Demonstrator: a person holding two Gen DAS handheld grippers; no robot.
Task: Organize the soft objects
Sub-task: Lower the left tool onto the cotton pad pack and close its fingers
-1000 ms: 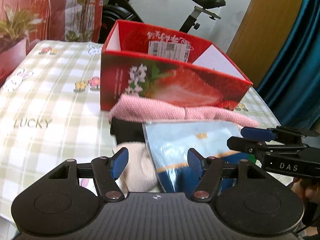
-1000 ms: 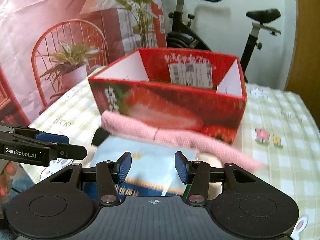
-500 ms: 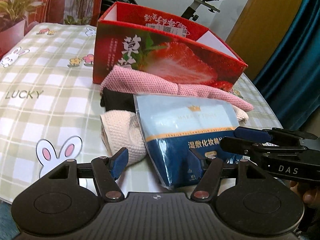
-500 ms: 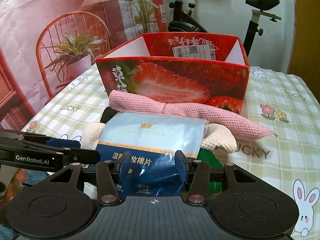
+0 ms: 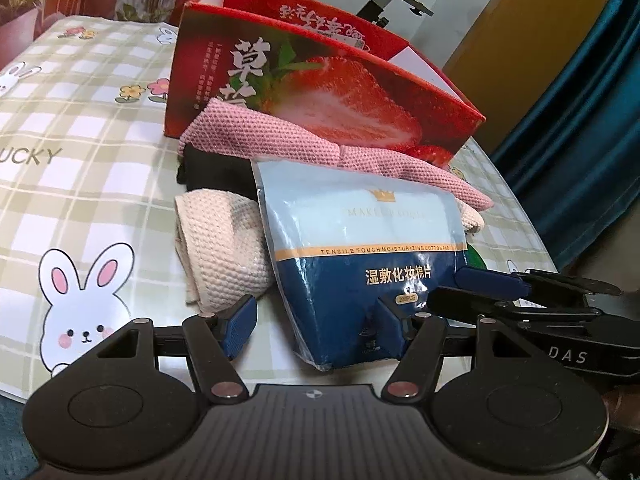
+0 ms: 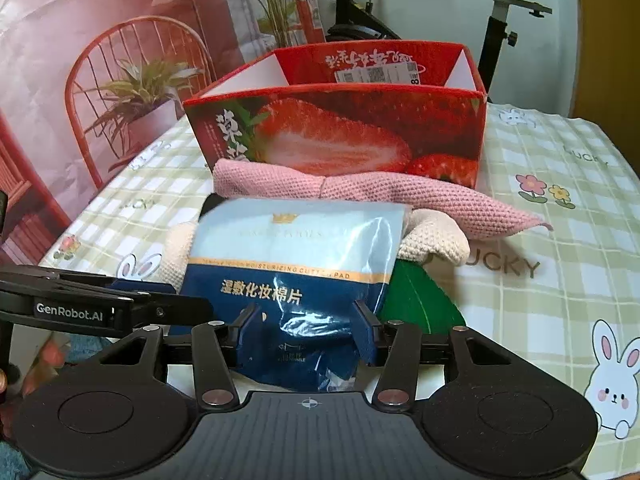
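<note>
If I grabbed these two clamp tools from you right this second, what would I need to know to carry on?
Left gripper: open, empty, its right finger in front of the cotton pad bag.
Right gripper: open, its jaws either side of the bag's near end; no grip visible.
The bag lies on a cream cloth, with a pink cloth, a black item and a green item in the pile before the strawberry box.
Done: nothing visibly in the box.
Left: everything still to be packed.

Red strawberry box (image 6: 400, 136), pink towel (image 6: 400, 196), green-checked tablecloth (image 6: 560, 288)
</note>
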